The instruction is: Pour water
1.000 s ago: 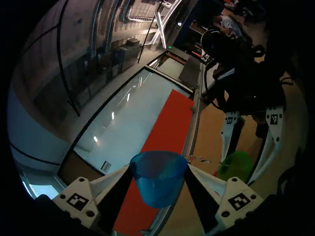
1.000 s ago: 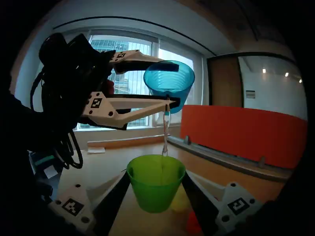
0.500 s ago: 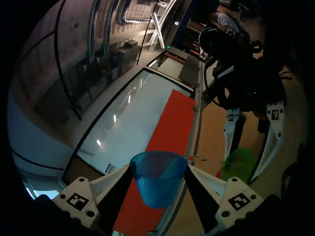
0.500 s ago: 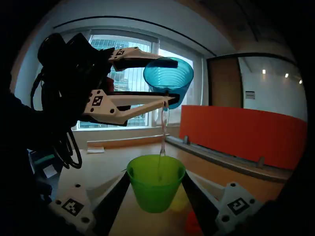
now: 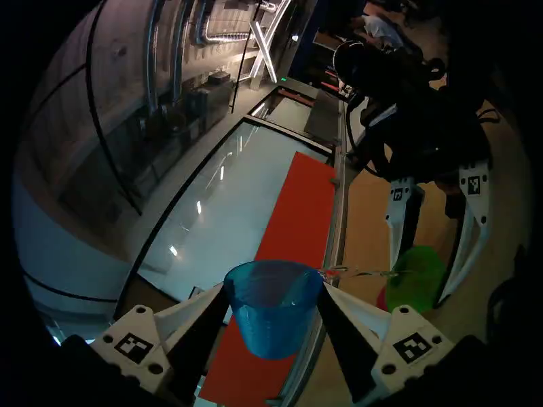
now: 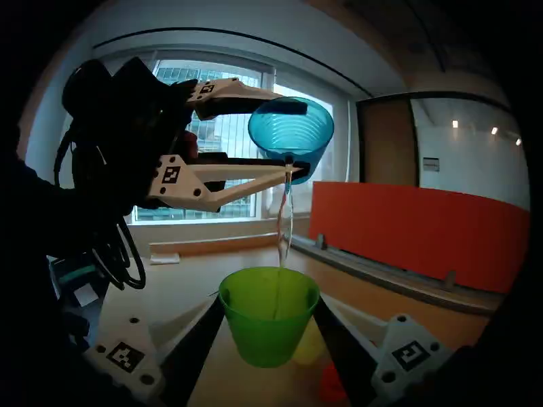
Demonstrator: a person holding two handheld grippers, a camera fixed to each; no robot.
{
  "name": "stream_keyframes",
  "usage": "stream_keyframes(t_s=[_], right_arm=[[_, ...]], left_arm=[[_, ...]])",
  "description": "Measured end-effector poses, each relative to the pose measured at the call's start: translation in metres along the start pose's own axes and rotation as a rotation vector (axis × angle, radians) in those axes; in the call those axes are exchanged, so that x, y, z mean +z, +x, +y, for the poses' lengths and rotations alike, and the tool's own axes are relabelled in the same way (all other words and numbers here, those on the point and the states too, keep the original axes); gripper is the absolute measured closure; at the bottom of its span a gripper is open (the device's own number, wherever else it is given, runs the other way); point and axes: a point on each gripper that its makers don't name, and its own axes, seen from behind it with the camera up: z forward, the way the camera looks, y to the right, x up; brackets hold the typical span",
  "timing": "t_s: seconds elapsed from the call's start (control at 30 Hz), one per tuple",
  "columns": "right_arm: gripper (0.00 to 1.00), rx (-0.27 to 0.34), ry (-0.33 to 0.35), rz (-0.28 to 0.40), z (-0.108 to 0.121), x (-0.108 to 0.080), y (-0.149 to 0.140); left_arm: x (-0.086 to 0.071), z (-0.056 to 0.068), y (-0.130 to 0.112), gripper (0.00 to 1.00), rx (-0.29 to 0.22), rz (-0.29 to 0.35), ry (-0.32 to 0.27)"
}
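Note:
My left gripper (image 5: 273,313) is shut on a blue plastic cup (image 5: 273,307), tipped on its side. In the right gripper view that blue cup (image 6: 291,139) hangs up high with the left gripper (image 6: 294,139) around it, and a thin stream of water (image 6: 284,220) falls from its rim. Below it, my right gripper (image 6: 270,324) is shut on an upright green cup (image 6: 269,319), and the stream lands inside. The left gripper view shows the green cup (image 5: 415,278) at the right, between the right gripper's white fingers (image 5: 399,220).
An orange partition panel (image 6: 421,230) runs along the wooden table's (image 6: 183,285) far edge with a metal rail below it. Large windows (image 6: 217,146) lie behind the left gripper. A small yellow object (image 6: 310,344) and a red one (image 6: 330,386) sit on the table under the green cup.
The blue cup has tipped a little further. Water keeps streaming into the green cup, which has held nearly still.

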Motion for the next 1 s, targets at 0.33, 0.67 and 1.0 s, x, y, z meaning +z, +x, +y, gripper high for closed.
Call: stream_keyframes(t_s=[0.33, 0.67, 1.0], right_arm=[[0.09, -0.003, -0.001, -0.001, -0.0001, -0.0001, -0.0014], [0.09, -0.006, -0.003, 0.0, -0.0002, -0.002, -0.0019], [0.09, -0.007, -0.004, 0.001, 0.0006, -0.0036, -0.0032]], left_arm=[[-0.0017, 0.0006, 0.0025, 0.13, 0.037, -0.002, -0.001], [-0.0041, -0.0025, 0.0043, 0.13, 0.079, -0.01, 0.002], [-0.005, -0.0037, 0.0085, 0.13, 0.124, -0.005, 0.001]])
